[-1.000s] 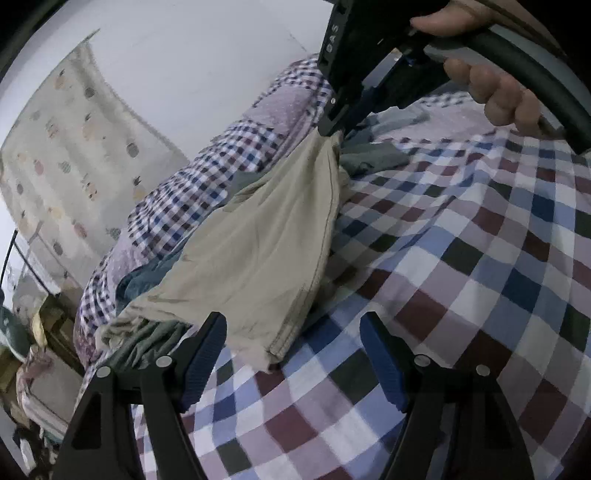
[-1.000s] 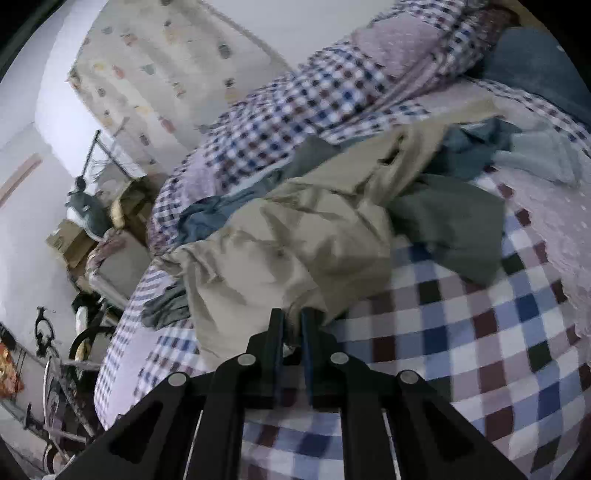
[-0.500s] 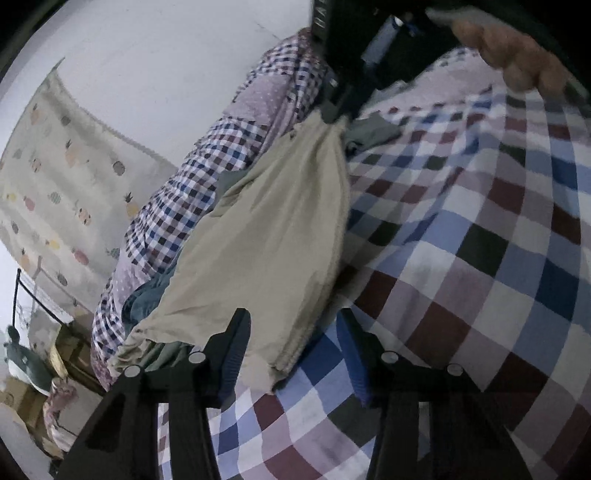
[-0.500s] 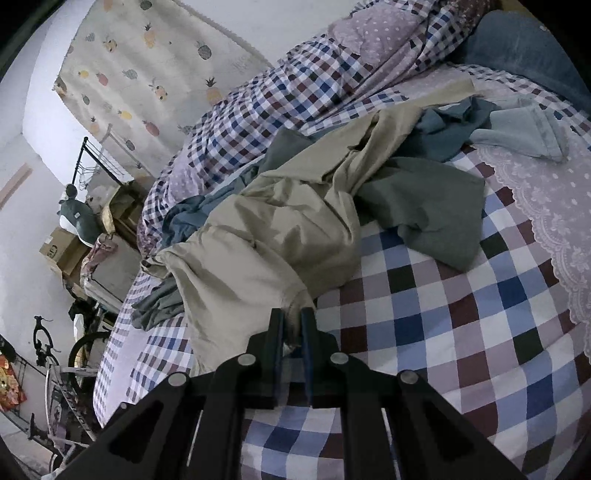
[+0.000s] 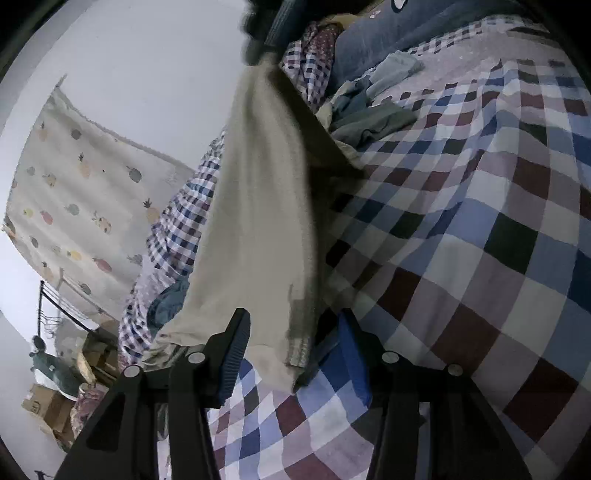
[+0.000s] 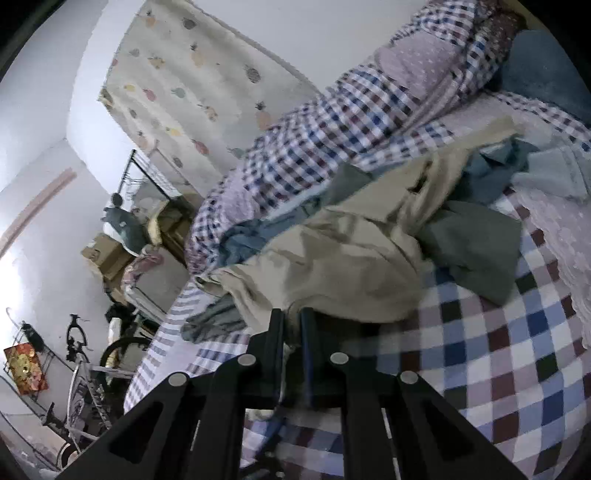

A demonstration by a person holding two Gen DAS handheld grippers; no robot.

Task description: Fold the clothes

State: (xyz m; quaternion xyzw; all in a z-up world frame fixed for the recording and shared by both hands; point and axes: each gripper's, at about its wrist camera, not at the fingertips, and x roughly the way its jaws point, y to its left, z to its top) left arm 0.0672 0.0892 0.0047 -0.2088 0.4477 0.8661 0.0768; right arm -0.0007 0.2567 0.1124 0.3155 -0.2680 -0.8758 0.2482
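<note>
A beige garment hangs stretched from the top of the left wrist view down to my left gripper. Its hem dangles between the open blue-padded fingers, which are not closed on it. The right gripper shows blurred at the top, holding the garment's upper end. In the right wrist view, my right gripper is shut on an edge of the same beige garment, which lies bunched over the bed. A grey-green garment and blue clothes lie in a pile behind it.
The bed carries a checked blanket and a rolled checked quilt along the wall. A fruit-print curtain hangs at the back. Boxes and a bicycle stand on the floor left of the bed.
The beige garment has been lifted and pulled taut and upright. My left gripper has moved closer, so the hem now hangs between its fingers. The right gripper stays shut and has risen.
</note>
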